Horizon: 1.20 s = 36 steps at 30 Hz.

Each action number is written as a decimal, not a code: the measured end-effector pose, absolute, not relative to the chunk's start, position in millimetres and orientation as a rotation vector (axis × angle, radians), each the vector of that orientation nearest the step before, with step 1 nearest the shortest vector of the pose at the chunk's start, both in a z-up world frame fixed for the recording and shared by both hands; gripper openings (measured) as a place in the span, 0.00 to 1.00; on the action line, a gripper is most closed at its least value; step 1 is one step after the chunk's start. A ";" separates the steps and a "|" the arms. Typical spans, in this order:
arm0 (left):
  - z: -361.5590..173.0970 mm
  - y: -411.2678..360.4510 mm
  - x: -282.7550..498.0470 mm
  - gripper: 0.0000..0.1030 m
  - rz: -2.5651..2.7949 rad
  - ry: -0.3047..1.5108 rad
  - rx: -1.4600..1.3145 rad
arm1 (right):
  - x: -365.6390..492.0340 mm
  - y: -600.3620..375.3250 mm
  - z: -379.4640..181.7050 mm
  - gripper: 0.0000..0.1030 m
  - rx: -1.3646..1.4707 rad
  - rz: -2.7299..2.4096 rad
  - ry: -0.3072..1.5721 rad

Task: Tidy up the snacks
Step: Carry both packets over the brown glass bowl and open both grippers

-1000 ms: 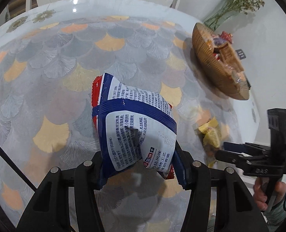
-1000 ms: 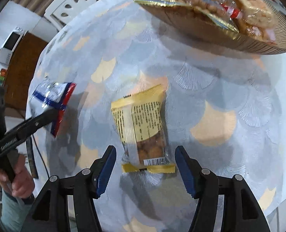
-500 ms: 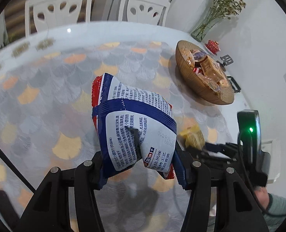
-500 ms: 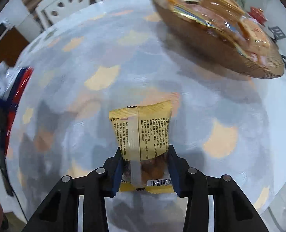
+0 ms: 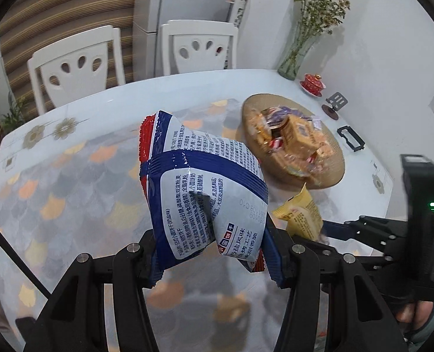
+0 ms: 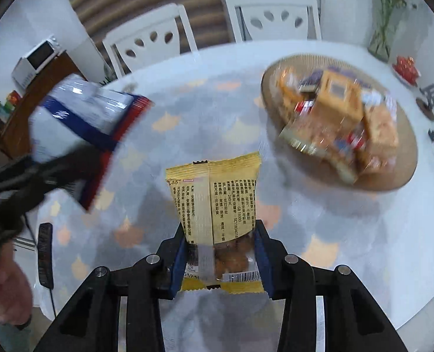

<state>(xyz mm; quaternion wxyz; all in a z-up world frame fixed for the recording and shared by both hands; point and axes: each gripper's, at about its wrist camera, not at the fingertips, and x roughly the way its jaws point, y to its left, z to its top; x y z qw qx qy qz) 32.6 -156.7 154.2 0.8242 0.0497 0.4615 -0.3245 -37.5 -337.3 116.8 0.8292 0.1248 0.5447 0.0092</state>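
Note:
My left gripper [image 5: 211, 252] is shut on a white, blue and red snack bag [image 5: 205, 187] and holds it above the table. My right gripper [image 6: 218, 252] is shut on a yellow snack packet [image 6: 217, 202], also lifted off the table. The yellow packet [image 5: 300, 215] and the right gripper [image 5: 331, 230] show at the right of the left wrist view. The blue bag [image 6: 82, 120] and the left gripper show at the left of the right wrist view. A woven basket [image 5: 331, 173] with several snacks sits at the far right of the table; it also shows in the right wrist view [image 6: 404, 176].
The round table [image 5: 55, 199] has a scallop-patterned cloth. Two white chairs [image 5: 79, 67] stand behind it. A glass vase [image 5: 293, 61], a red cup [image 5: 312, 83] and small black stands [image 5: 350, 139] sit near the wall behind the basket. A dark remote [image 6: 45, 255] lies at the table's left edge.
My right gripper closed on the yellow packet and lifted it off the table. Both grippers rose with their snacks; the basket and chairs now show farther below and ahead.

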 end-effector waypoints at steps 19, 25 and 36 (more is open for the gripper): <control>166.7 -299.8 76.4 0.51 -0.762 0.997 0.100 | 10.9 -521.8 140.9 0.39 0.481 -0.107 1.087; 155.6 -325.9 97.2 0.51 -0.813 1.056 -0.028 | 36.7 -562.4 143.8 0.39 0.476 -0.142 1.062; 139.4 -361.6 121.0 0.51 -0.825 1.099 -0.064 | 84.0 -586.6 126.6 0.39 0.464 -0.135 1.086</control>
